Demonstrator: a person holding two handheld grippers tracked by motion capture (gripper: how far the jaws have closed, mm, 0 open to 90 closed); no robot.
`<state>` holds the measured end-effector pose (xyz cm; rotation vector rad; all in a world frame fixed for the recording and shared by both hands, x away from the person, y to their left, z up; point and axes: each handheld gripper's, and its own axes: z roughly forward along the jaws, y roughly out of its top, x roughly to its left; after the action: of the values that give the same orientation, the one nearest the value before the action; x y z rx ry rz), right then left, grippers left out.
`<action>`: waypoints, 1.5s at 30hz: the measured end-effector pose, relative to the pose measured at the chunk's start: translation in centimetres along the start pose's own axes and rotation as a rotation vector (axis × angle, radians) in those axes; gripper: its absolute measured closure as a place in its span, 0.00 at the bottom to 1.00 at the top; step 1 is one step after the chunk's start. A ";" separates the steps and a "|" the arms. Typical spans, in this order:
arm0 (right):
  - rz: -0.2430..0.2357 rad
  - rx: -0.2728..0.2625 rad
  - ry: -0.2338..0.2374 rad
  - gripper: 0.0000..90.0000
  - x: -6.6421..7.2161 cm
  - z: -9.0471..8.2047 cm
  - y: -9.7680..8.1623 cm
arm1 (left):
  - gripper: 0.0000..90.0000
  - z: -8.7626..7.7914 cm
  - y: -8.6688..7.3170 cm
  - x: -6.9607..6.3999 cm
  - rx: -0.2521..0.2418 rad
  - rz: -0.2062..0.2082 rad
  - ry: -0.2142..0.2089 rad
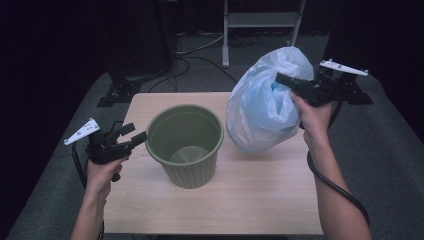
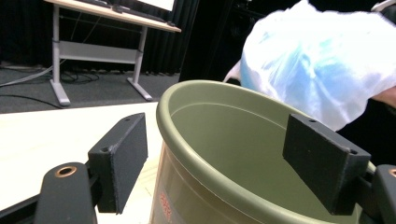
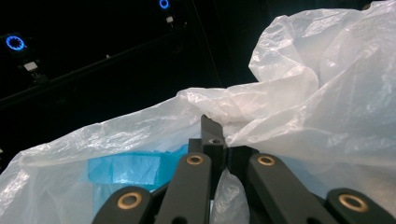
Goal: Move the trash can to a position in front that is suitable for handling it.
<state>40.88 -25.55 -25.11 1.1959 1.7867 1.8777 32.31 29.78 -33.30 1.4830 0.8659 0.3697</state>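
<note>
An olive-green plastic bin (image 1: 192,172) stands upright on the light wooden table (image 1: 250,200). My left gripper (image 1: 137,132) is level with its left rim and open. In the left gripper view the bin's rim (image 2: 201,88) runs between the wide-apart jaws of the left gripper (image 2: 219,154), and neither pad touches it. My right gripper (image 1: 280,79) is shut on the bunched top of a translucent white plastic bag (image 1: 260,110), which hangs to the right of the bin with its bottom near the table. The right gripper (image 3: 219,135) pinches the bag (image 3: 303,93). Something blue (image 3: 126,168) shows through the film.
A desk frame (image 1: 260,20) stands on the grey floor beyond the table, with cables around it. A black stand (image 1: 130,80) sits off the table's far left corner. Bare tabletop lies in front of the bin and to its right.
</note>
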 end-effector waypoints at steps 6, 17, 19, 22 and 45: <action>-0.005 0.056 -0.022 0.99 -1.0 1.9 -2.6 | 0.23 -0.1 -0.2 0.1 -0.004 -0.008 0.006; 0.020 0.141 0.004 0.99 -1.5 6.8 -8.5 | 0.23 -0.1 -0.6 0.5 -0.007 -0.019 0.005; 0.025 0.161 0.017 0.99 -1.5 7.8 -9.7 | 0.23 -0.2 -0.8 0.6 -0.004 -0.020 0.008; 0.041 0.185 0.036 0.99 -1.5 9.2 -11.6 | 0.23 -0.4 -1.0 0.7 -0.006 -0.026 0.009; 0.067 0.292 0.071 0.99 -1.8 11.5 -17.9 | 0.23 -0.1 -1.4 0.8 0.003 -0.031 0.004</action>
<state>44.36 -15.46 -43.59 1.3140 2.1425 1.7579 32.34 30.28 -34.82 1.4704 0.8924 0.3485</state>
